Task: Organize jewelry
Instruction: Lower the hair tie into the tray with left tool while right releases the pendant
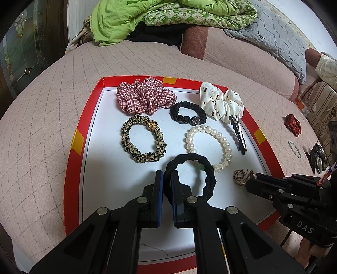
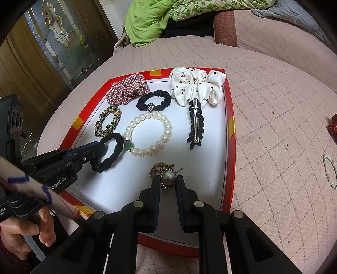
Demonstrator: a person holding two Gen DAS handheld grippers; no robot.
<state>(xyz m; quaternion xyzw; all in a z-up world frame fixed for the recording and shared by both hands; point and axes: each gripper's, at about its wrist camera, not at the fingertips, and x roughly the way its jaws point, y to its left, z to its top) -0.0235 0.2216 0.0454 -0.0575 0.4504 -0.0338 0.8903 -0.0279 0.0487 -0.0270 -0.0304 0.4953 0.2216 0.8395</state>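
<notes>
A red-rimmed white tray [image 1: 76, 151] [image 2: 228, 134] lies on a pink quilted bed. In it lie a plaid scrunchie [image 1: 145, 94], a white dotted scrunchie [image 1: 220, 101], a black tie with a bead [image 1: 187, 112], a leopard tie [image 1: 143, 140], a pearl bracelet [image 1: 210, 145] [image 2: 148, 132] and a black leaf clip [image 2: 195, 124]. My left gripper [image 1: 167, 179] is shut on a plain black hair tie [image 1: 202, 168] [image 2: 109, 151], low over the tray. My right gripper [image 2: 167, 181] is shut on a pearl brooch with a gold chain [image 2: 167, 175] at the tray's near right.
Outside the tray, on the bed to the right, lie a red scrunchie [image 1: 292, 124], a small bead bracelet [image 2: 329, 170] and a dark clip [image 1: 318, 158]. A green quilt [image 1: 168, 14] and a grey pillow [image 1: 273, 35] lie behind. A glass door [image 2: 54, 42] stands at the left.
</notes>
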